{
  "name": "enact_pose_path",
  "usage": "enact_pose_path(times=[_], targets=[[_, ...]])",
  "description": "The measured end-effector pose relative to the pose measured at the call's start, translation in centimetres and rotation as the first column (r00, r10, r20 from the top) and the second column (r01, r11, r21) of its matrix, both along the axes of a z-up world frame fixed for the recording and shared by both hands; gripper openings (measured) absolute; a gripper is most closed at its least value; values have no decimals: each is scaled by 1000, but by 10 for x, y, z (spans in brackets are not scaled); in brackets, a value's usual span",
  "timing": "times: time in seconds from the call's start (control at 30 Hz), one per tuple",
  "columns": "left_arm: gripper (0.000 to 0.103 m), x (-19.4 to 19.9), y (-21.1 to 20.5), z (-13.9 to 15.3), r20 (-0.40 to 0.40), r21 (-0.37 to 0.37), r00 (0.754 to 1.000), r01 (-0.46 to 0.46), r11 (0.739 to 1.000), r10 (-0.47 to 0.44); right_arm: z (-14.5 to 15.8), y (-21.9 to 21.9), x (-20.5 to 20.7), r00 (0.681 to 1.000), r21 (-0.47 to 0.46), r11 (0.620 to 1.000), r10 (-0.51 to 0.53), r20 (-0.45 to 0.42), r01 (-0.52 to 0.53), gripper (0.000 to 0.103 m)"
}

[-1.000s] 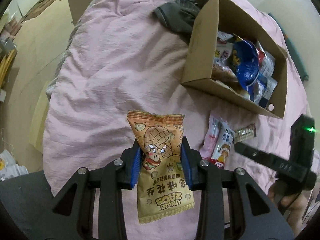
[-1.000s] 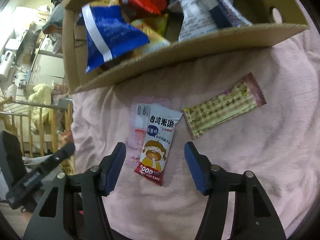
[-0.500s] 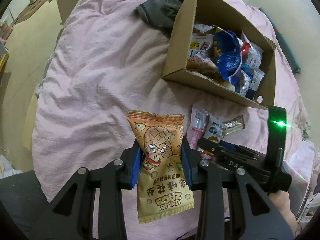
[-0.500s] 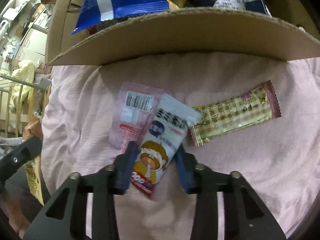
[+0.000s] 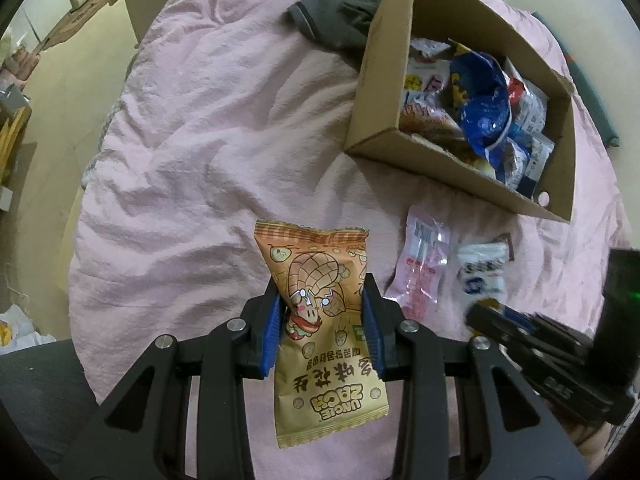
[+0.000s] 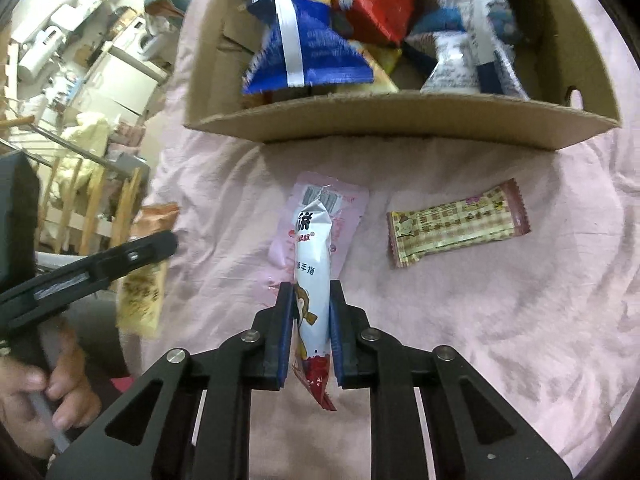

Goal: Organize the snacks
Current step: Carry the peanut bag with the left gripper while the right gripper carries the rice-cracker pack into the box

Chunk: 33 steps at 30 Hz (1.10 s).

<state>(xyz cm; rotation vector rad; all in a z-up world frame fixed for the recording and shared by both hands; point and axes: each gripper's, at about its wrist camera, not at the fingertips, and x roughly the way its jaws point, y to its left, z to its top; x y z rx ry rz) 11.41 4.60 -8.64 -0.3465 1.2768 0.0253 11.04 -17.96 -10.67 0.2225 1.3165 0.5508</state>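
Left gripper (image 5: 323, 334): jaws clamped on an orange peanut snack packet (image 5: 320, 320), gripped across its middle, its crimped top edge projecting ahead of the jaws and its printed lower half hanging back between the gripper's arms. Right gripper (image 6: 309, 334): jaws closed tight on a white rice-cracker packet (image 6: 313, 264), squeezed narrow between the blue pads, its upper end reaching ahead of the jaws and its red lower corner hanging behind them. Pink packet (image 6: 320, 216): flat on the pink bedsheet (image 6: 500, 320), directly ahead of the right jaws and partly hidden behind the held white packet; whether the two touch cannot be told. Checked bar wrapper (image 6: 458, 228): flat on the sheet, ahead and to the right of the right jaws, apart from the pink packet. Cardboard box (image 6: 400, 120): open, on the bed beyond both loose items, farther ahead of the right jaws; in the left wrist view it lies ahead and to the right of the left jaws. Contents: a blue bag (image 6: 308, 52), a red bag (image 6: 376, 0), and white and blue packets, heaped loosely. Grey garment (image 5: 340, 24): bunched against the box's far corner. A hand (image 6: 44, 396) grips the left gripper's handle at the left edge of the right wrist view.
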Motion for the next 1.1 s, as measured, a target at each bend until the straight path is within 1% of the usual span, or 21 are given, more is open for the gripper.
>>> enact_pose_path(times=[0.07,0.13,0.23,0.37,0.5,0.6,0.77,0.83,0.9,1.0,1.1], targets=[[32,-2,7,9,57,17,997,-51,999,50,10,-9,-3,1000,27,1000,-14,20,14,17],[32,-3,11,19,103,27,992,-77,997,74,24,-19,-2,998,65,997,-41,53,38,17],[32,-3,17,34,166,19,981,-105,994,100,45,-30,5,991,120,990,-91,95,80,17],[32,5,20,54,217,-2,972,-90,996,89,76,-51,21,969,161,978,-163,185,134,17],[32,28,14,80,277,45,960,-43,998,29,91,-66,51,946,157,972,-212,245,177,17],[32,51,6,95,314,63,949,-2,998,-18,92,-70,72,932,131,969,-237,274,208,17],[32,89,-15,110,352,81,934,45,996,-70,90,-88,101,922,94,964,-265,280,249,17],[32,106,-24,110,347,84,934,62,995,-87,85,-93,112,920,72,960,-279,276,270,17],[32,125,-33,107,330,79,939,75,994,-97,82,-99,117,920,62,957,-288,265,282,17],[32,146,-46,99,311,79,944,88,993,-108,75,-99,121,923,19,955,-290,251,295,17],[32,162,-59,93,309,78,943,106,991,-125,71,-103,125,924,20,951,-305,232,309,17]])
